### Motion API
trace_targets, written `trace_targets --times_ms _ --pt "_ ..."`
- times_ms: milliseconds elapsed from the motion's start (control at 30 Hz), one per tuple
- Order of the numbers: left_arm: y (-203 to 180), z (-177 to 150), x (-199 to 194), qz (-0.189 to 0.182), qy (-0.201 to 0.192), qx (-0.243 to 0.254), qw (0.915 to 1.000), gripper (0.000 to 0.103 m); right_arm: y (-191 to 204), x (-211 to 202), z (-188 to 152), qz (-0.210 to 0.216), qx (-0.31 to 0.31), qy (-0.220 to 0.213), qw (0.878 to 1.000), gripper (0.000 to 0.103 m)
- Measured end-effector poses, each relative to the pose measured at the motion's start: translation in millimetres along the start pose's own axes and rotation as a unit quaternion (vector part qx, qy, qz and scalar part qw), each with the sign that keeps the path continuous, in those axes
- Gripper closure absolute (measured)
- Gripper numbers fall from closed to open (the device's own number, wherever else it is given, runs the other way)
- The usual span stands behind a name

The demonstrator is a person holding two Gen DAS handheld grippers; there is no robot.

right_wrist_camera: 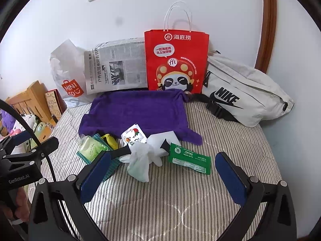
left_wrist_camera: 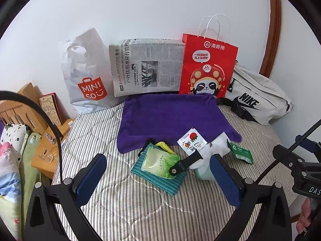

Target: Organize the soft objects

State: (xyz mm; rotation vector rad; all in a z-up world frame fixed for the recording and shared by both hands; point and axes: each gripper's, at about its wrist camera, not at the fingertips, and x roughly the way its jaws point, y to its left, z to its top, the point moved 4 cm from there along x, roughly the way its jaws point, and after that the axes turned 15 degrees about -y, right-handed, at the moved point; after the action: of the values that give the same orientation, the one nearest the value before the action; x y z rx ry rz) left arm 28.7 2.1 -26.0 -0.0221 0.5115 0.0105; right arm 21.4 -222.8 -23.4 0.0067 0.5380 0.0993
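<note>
Both tongs, left gripper (left_wrist_camera: pixel 158 182) and right gripper (right_wrist_camera: pixel 163 178), are held wide open and empty above the bed (right_wrist_camera: pixel 180 200), probably because no item in the small pile (right_wrist_camera: pixel 140 156) is chosen yet.

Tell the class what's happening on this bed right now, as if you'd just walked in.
A person holds a pair of tongs in each hand over a striped quilt. Both the left tongs and right tongs are open and hold nothing. In front of them lies a small heap: a green wipes pack on a teal cloth, a crumpled white bag, a green sachet and a strawberry packet, at the edge of a purple towel. Nothing looks sorted yet.
</note>
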Motion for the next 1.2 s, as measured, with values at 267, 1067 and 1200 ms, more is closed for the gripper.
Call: trace_targets --times_ms 267,1067,1200 --pt "-0.4 -0.7 -1.0 0.001 0.0 0.001 1.0 0.0 2.0 -1.4 0.7 0.003 -0.002 -0.001 1.0 0.001" --pt "-1.8 -2.4 -2.3 -0.003 0.002 0.001 1.0 0.0 6.3 -3.0 0.3 0.006 -0.006 -0.005 1.0 0.001" --pt "-1.5 -2.5 -2.4 -0.003 0.003 0.0 1.0 0.0 7.5 -2.9 -1.1 0.006 -0.007 -0.004 1.0 0.001"
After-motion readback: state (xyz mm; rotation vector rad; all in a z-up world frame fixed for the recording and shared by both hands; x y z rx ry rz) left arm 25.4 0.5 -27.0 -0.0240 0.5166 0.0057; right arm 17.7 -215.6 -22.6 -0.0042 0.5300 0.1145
